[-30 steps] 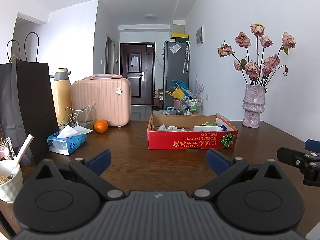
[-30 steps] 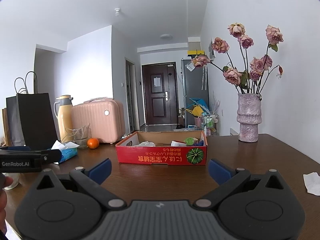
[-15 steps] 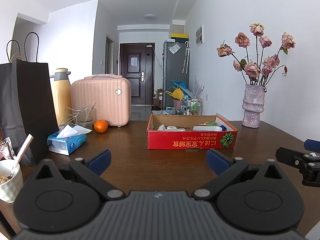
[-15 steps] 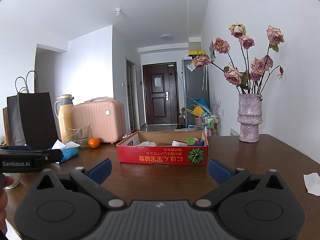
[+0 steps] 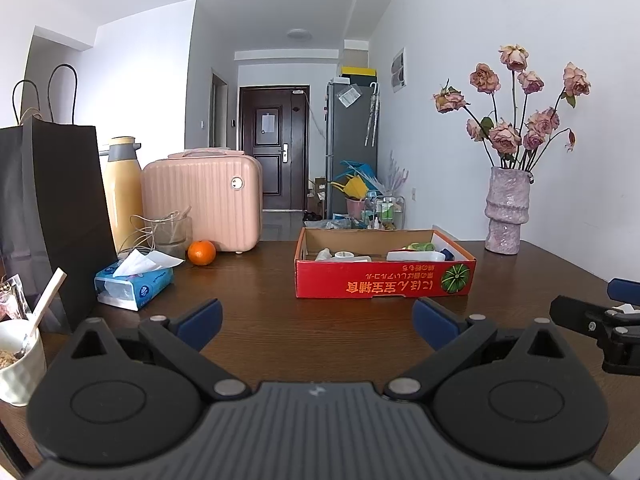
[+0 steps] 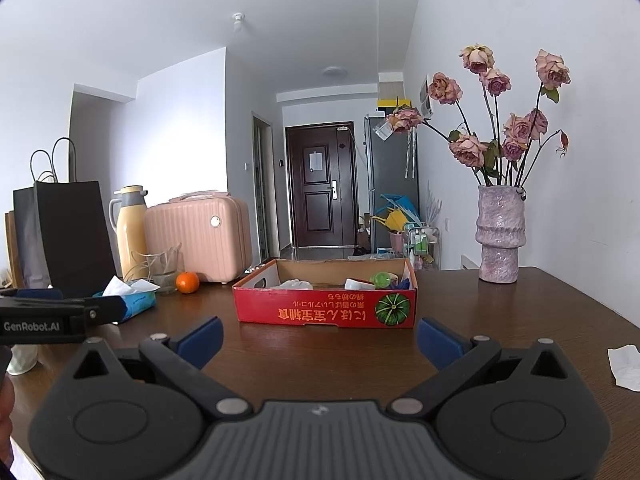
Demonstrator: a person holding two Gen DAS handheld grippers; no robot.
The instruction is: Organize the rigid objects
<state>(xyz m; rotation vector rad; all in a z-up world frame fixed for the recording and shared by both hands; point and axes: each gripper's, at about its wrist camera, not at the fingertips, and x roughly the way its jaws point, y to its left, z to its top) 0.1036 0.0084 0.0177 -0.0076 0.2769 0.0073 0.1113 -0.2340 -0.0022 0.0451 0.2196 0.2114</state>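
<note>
With both my left tongs [image 5: 316, 316] and right tongs [image 6: 320, 334] spread and empty short of the red cardboard box [image 5: 384, 276] of small items mid-tabletop [image 5: 256, 280], nothing is grasped; next, I reach into it.

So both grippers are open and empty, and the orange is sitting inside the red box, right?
Not quite. Both the left gripper and right gripper are open and empty, but the orange sits on the table beside the pink case, outside the red box, as the left wrist view shows.
</note>
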